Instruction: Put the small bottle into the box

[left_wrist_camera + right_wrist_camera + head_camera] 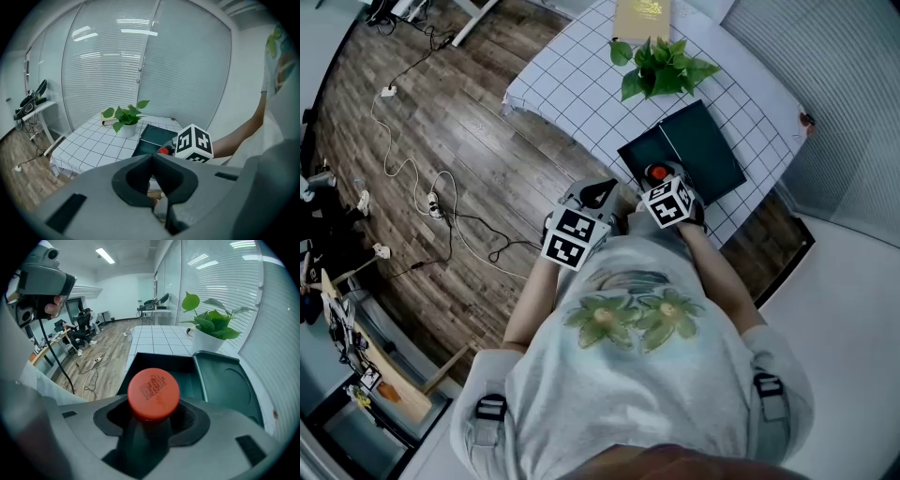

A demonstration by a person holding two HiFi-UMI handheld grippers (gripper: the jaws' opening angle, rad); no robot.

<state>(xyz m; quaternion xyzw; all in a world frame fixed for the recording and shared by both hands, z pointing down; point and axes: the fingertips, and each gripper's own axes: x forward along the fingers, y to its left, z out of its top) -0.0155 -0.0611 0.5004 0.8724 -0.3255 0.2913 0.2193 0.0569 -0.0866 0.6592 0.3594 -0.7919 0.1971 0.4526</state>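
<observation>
A small dark bottle with a red cap (657,172) (153,392) stands between the jaws of my right gripper (664,186) (152,416), which is shut on it. The bottle hangs at the near edge of an open dark green box (642,152) (154,364) on the table, and the box's lid (708,150) (229,385) lies just to its right. My left gripper (598,194) (152,161) hovers off the table's near corner, left of the right gripper, jaws shut with nothing in them. From the left gripper view the red cap (162,150) and the box (152,138) show ahead.
The table wears a white checked cloth (572,84). A potted green plant (661,66) (208,329) stands behind the box, with a yellow book (642,19) farther back. Cables (441,202) trail over the wooden floor to the left. Window blinds run along the right.
</observation>
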